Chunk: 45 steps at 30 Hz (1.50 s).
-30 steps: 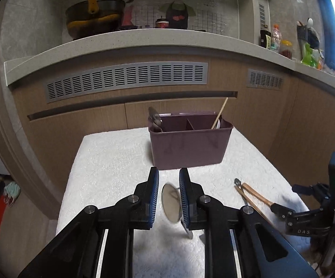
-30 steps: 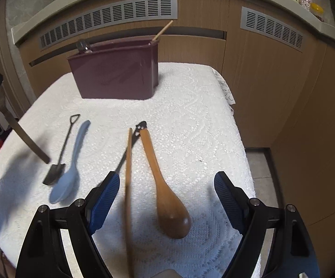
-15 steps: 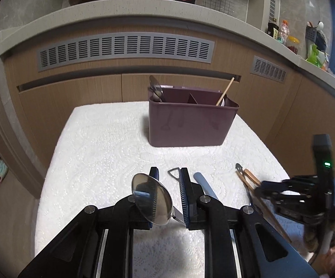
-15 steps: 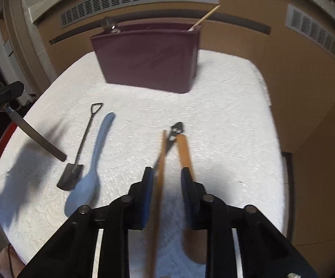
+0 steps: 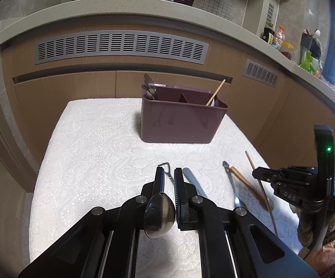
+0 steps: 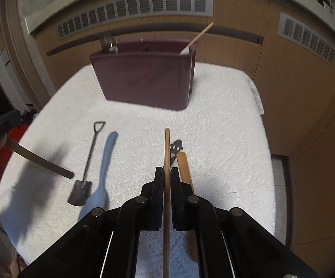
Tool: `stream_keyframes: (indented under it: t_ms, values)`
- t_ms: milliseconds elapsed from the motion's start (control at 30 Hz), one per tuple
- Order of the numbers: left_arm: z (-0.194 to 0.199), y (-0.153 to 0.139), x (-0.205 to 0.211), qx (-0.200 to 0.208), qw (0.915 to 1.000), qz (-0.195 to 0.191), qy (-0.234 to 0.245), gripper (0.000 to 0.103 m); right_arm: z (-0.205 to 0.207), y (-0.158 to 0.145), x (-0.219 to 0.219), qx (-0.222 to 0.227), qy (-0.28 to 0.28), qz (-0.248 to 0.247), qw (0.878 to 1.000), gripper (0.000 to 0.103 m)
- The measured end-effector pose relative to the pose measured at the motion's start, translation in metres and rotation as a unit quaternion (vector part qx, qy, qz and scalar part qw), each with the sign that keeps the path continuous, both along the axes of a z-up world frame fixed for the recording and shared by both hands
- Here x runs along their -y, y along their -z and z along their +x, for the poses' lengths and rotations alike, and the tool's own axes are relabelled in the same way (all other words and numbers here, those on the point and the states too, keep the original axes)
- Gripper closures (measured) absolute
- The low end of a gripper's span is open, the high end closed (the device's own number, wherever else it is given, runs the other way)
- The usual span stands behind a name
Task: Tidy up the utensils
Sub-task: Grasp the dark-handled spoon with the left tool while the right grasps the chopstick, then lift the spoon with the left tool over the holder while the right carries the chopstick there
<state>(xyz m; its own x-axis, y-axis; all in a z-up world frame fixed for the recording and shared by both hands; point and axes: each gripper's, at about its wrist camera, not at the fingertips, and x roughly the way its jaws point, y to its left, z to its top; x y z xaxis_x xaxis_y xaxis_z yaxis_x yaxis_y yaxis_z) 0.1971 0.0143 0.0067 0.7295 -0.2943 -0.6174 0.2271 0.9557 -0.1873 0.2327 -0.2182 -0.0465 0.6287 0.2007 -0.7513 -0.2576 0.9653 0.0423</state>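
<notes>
My left gripper (image 5: 168,173) is shut on a metal spoon (image 5: 159,215); its bowl lies near the camera and its handle runs forward between the pads. My right gripper (image 6: 166,171) is shut on a wooden chopstick (image 6: 167,148), held above the white cloth (image 6: 214,120). The left wrist view shows that gripper (image 5: 259,176) at the right with the chopstick (image 5: 254,169) slanting through it. The maroon caddy (image 5: 179,122) stands at the far middle with a spoon and a chopstick in it. A black shovel spoon (image 6: 86,162), a light blue spoon (image 6: 104,162) and a wooden spoon (image 6: 185,169) lie on the cloth.
A dark metal utensil (image 6: 175,149) with a pierced end lies beside the wooden spoon. Wooden cabinet fronts (image 5: 74,92) with grey vents stand close behind the table. The cloth drops off at the table's left and right edges. A sleeve (image 5: 325,243) shows at the right.
The right jaws went from wide open to shut on the chopstick and raised it off the cloth. The spoon in the left gripper swung round, its bowl now toward the camera.
</notes>
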Motion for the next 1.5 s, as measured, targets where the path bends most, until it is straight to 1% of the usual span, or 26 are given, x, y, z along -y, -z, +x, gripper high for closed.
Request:
stream_keyframes:
  t_ms: [100,233,467,600,733,833,867,933,1000,1033,1100,1167,1200,1267,1333,1367,1433,1467,1500]
  values:
    - [-0.002,-0.005,0.006,0.004,1.0000,0.003,0.005,0.097,-0.003,-0.008,0.000,0.011,-0.001,0.000,1.000,0.098]
    - [-0.003,-0.010,0.008,0.003,0.9999,-0.002,0.011,0.097,-0.006,-0.012,0.005,0.011,0.001,0.016,1.000,0.098]
    - [-0.006,-0.024,0.013,0.014,0.9997,0.004,0.020,0.097,-0.006,-0.020,0.005,0.023,0.004,0.018,1.000,0.098]
    - [-0.004,-0.025,0.013,0.010,0.9997,0.003,0.021,0.097,-0.008,-0.020,0.004,0.024,0.003,0.019,1.000,0.098]
    - [-0.004,-0.018,0.012,-0.005,0.9997,0.003,0.023,0.097,-0.008,-0.018,0.004,0.024,0.006,0.015,1.000,0.098]
    - [-0.009,-0.001,0.009,-0.032,0.9988,0.022,0.030,0.097,-0.008,-0.016,0.006,0.021,0.008,0.014,1.000,0.098]
    - [-0.015,0.008,0.007,-0.050,0.9974,0.037,0.037,0.096,-0.008,-0.015,0.006,0.021,0.008,0.011,1.000,0.098]
    - [-0.027,0.022,0.000,-0.074,0.9944,0.059,0.046,0.096,-0.010,-0.014,0.006,0.020,0.007,0.007,1.000,0.098]
    - [-0.037,0.031,-0.005,-0.100,0.9907,0.072,0.059,0.093,-0.010,-0.012,0.005,0.018,0.004,0.003,1.000,0.098]
    - [-0.041,0.035,-0.007,-0.113,0.9887,0.075,0.065,0.091,-0.010,-0.012,0.005,0.017,0.003,0.001,1.000,0.098]
    - [-0.048,0.044,-0.008,-0.134,0.9839,0.086,0.082,0.077,-0.009,-0.009,0.003,0.014,0.000,-0.001,1.000,0.098]
    - [-0.050,0.052,-0.007,-0.152,0.9794,0.096,0.092,0.068,-0.009,-0.006,0.000,0.008,-0.005,-0.002,1.000,0.098]
    - [-0.049,0.056,-0.006,-0.161,0.9773,0.098,0.097,0.063,-0.009,-0.004,-0.002,0.006,-0.007,-0.003,1.000,0.098]
    - [-0.042,0.065,-0.004,-0.179,0.9738,0.105,0.093,0.059,-0.012,0.000,-0.004,0.003,-0.011,-0.004,1.000,0.098]
    - [-0.031,0.074,-0.001,-0.197,0.9701,0.113,0.087,0.059,-0.013,0.003,-0.005,0.000,-0.013,-0.006,1.000,0.098]
    - [-0.025,0.078,0.002,-0.209,0.9675,0.111,0.090,0.059,-0.014,0.004,-0.005,-0.002,-0.014,-0.007,1.000,0.098]
    - [-0.016,0.085,0.009,-0.228,0.9619,0.118,0.093,0.062,-0.015,0.005,-0.006,-0.004,-0.016,-0.009,1.000,0.098]
    - [-0.014,0.086,0.012,-0.227,0.9612,0.126,0.093,0.070,-0.016,0.006,-0.006,-0.004,-0.017,-0.010,1.000,0.098]
    - [-0.014,0.086,0.015,-0.223,0.9609,0.134,0.095,0.075,-0.016,0.006,-0.005,-0.004,-0.017,-0.008,1.000,0.098]
